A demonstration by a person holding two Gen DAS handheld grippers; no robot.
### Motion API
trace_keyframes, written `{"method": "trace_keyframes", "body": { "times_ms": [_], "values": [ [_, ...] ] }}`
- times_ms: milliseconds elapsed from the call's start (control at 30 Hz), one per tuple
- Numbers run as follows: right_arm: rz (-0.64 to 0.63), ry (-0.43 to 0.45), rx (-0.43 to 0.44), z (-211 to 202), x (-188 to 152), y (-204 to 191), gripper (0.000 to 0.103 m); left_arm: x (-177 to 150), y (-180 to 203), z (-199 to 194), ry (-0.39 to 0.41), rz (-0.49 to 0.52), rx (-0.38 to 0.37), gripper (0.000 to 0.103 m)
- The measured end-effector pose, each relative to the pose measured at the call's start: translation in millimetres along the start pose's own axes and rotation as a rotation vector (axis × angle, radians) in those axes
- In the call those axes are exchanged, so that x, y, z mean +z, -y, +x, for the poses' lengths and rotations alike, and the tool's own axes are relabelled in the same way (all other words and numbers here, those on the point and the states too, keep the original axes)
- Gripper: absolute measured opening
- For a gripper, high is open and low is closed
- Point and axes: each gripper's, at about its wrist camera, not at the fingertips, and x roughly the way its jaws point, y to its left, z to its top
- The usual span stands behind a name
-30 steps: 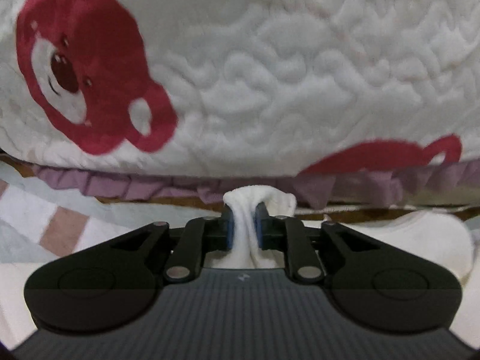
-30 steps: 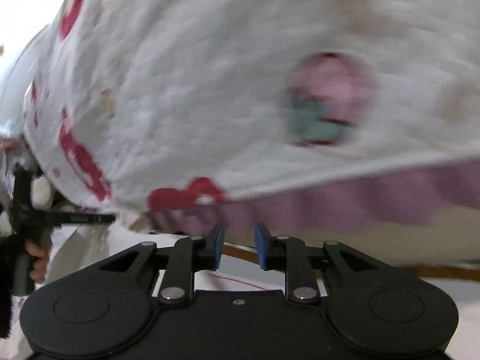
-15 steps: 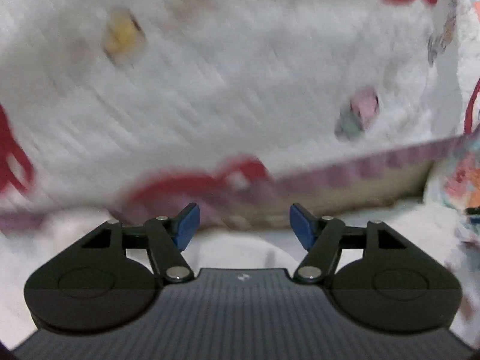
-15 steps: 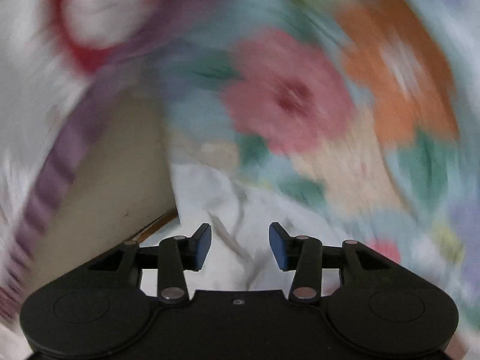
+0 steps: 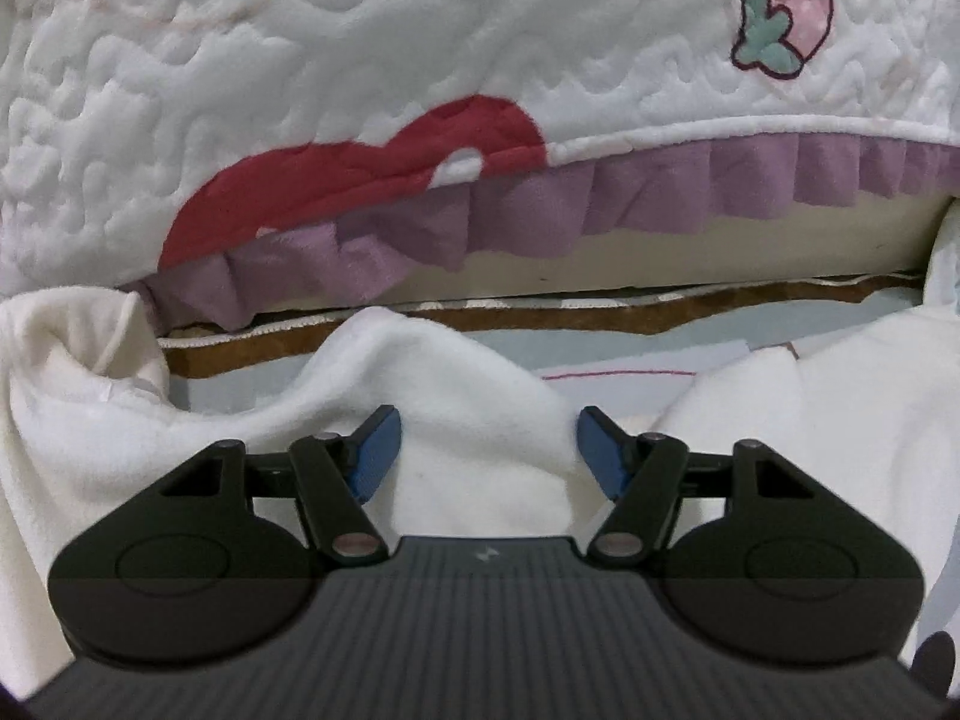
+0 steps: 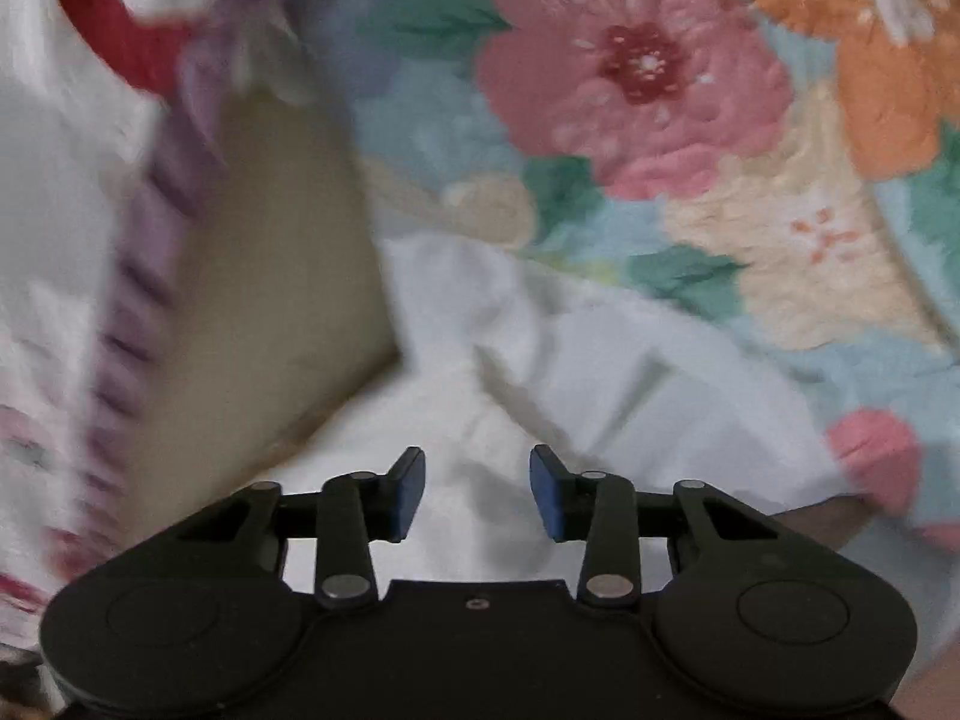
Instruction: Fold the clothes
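White fleece garment (image 5: 474, 396) lies rumpled, a raised fold between the closing, half-open jaws of the left gripper (image 5: 483, 450), pads just off it. Right gripper (image 6: 477, 495) closing over white cloth (image 6: 480, 420), not pinching. Behind: quilted bear-print blanket (image 5: 360, 90) with purple ruffle (image 5: 660, 192); floral quilt (image 6: 660, 120)

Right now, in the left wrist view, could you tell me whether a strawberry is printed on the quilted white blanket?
Yes, a pink strawberry with green leaves shows at the upper right of the quilted white blanket.
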Motion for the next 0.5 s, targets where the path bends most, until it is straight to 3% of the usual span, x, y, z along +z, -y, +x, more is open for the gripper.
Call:
{"method": "trace_keyframes", "body": {
  "times_ms": [33, 67, 100, 167, 233, 333, 467, 500],
  "values": [
    [0.019, 0.017, -0.014, 2.1, -2.1, 0.6, 0.044, -1.2, -0.8, 1.1, -0.003, 0.017, 0.02, 0.037],
    [0.049, 0.041, -0.012, 2.0, -5.1, 2.7, 0.043, -2.1, -1.0, 3.2, -0.01, 0.033, 0.04, 0.013],
    [0.069, 0.062, -0.018, 2.4, -8.9, 3.9, 0.045, -2.9, -2.9, 6.1, -0.02, 0.033, 0.051, 0.008],
    [0.022, 0.083, -0.083, 6.7, -21.1, -2.2, 0.046, -4.2, -10.0, 9.4, -0.029, -0.006, 0.043, 0.008],
    [-0.061, 0.103, -0.143, 8.7, -29.0, -11.7, 0.055, -4.5, -14.5, 7.8, -0.025, -0.053, 0.025, 0.012],
    [-0.076, 0.11, -0.17, 14.7, -37.2, -12.1, 0.059, -4.9, -20.8, 5.3, -0.018, -0.12, -0.002, 0.017],
    [-0.12, 0.127, -0.169, 20.4, -37.9, -13.9, 0.058, -5.3, -21.0, 2.4, -0.002, -0.164, -0.034, 0.031],
    [-0.153, 0.127, -0.167, 22.0, -37.4, -17.9, 0.051, -6.1, -20.1, 3.4, -0.001, -0.17, -0.042, 0.032]
  ]
}}
